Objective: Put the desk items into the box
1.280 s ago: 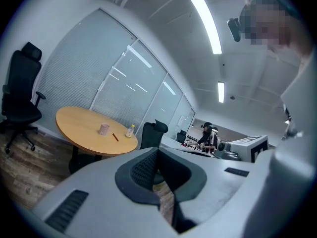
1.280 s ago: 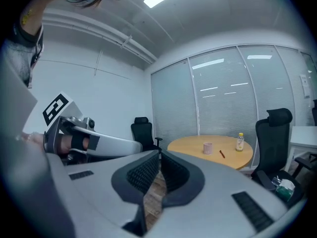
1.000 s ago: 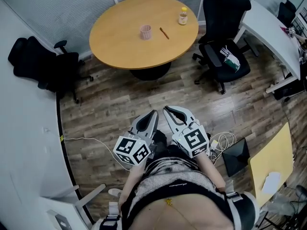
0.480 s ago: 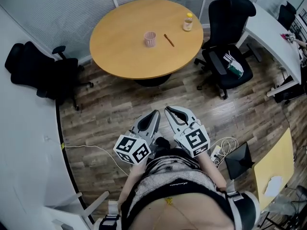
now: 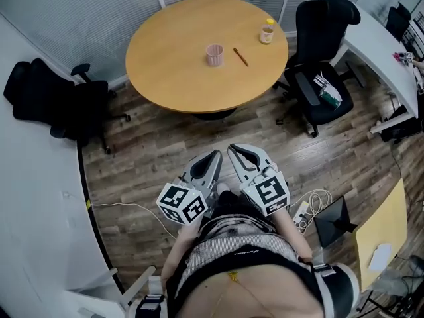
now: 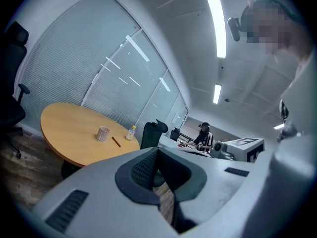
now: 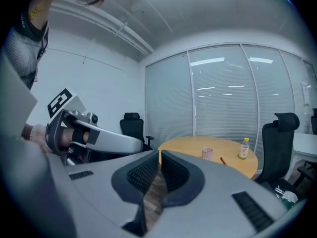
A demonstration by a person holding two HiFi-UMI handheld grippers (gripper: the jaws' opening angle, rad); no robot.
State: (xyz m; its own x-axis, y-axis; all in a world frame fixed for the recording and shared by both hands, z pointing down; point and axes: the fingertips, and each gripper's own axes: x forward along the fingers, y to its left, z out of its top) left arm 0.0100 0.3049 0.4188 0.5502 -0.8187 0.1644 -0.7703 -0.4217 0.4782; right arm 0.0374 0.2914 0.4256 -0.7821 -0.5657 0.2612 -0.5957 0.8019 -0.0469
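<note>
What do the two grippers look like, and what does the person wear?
The left gripper and right gripper have pale grey pointed shells with dark ribbed pads; each carries a white cube with black square markers. The person's top is light and patterned.

no legible text, apparently

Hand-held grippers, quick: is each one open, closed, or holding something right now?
Left hand-held gripper: closed, jaws together, nothing held.
Right hand-held gripper: closed, jaws together, nothing held.
</note>
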